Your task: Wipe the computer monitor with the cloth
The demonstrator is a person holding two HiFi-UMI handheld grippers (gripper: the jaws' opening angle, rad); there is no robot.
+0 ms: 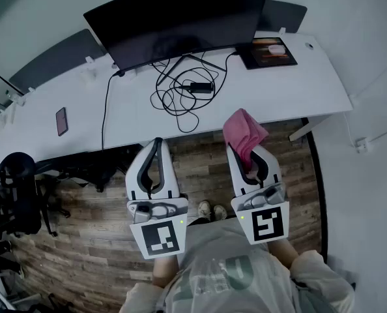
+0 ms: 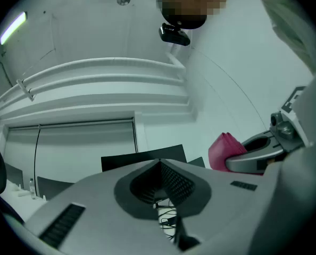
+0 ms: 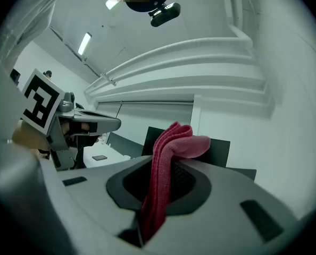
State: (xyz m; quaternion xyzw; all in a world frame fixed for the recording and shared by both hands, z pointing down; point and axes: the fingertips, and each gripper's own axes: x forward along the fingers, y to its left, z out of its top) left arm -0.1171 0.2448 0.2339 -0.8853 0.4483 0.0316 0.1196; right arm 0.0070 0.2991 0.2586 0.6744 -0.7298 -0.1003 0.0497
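Note:
The black curved monitor [image 1: 180, 18] stands at the back of the white desk [image 1: 304, 87], with its screen dark. A pink cloth [image 1: 243, 133] sticks up from my right gripper [image 1: 241, 150], which is shut on it over the floor just before the desk's front edge. In the right gripper view the cloth [image 3: 167, 166] hangs down between the jaws. My left gripper [image 1: 157, 142] is level beside it, shut with nothing in it, and its tips meet [image 2: 159, 164]. Both grippers are well short of the monitor.
Tangled black cables [image 1: 184, 87] lie on the desk under the monitor. A dark pad with a mouse [image 1: 270, 51] sits at the back right and a phone [image 1: 62, 120] at the left. Black office chairs [image 1: 11, 194] stand at the left on the wood floor.

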